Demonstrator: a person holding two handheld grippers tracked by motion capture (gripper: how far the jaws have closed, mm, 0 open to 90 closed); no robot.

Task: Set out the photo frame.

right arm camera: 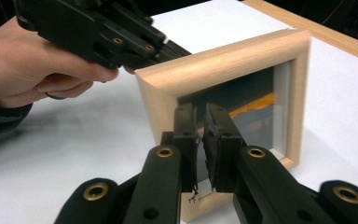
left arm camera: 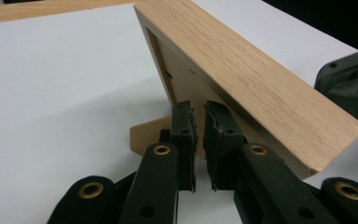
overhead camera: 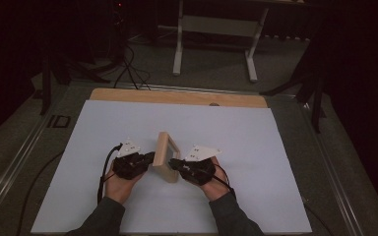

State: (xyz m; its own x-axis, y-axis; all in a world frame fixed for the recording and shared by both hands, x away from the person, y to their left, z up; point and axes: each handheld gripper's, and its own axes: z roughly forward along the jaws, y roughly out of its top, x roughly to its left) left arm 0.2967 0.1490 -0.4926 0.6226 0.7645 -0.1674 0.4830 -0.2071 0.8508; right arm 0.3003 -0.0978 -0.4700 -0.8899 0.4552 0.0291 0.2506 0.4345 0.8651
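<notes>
A dim room surrounds a wooden table [overhead camera: 177,96], most of its top covered by a large white sheet [overhead camera: 128,128]. Beyond the far edge, on the grey floor, stand the white legs of another table [overhead camera: 248,54], with black cables [overhead camera: 128,69] trailing beside them.

Near the middle of the sheet, toward the person's side, stands a light wooden picture frame [overhead camera: 166,156]. It stands up on its lower edge, leaning back a little, propped on a wooden foot [left arm camera: 144,134] at its back. In the right gripper view its glazed front [right arm camera: 256,116] shows a dark picture with an orange streak across it.

2 hands come in from the bottom of the high view, in dark sleeves, each holding 1 black gripper. The left hand [overhead camera: 120,184] holds the left gripper [overhead camera: 150,158] at the frame's back side; the right hand [overhead camera: 214,183] holds the right gripper [overhead camera: 173,163] at its front side.

In the left gripper view, the left gripper [left arm camera: 200,128] has its jaws narrow, with a slim gap between the pads. The tips sit right at the back of the frame where the foot meets it; whether they pinch any part of it I cannot tell.

In the right gripper view, the right gripper [right arm camera: 200,126] likewise has its jaws narrow, a thin gap between them, the tips close in front of the glass near the frame's lower left inner edge. Nothing is seen pinched between them.
</notes>
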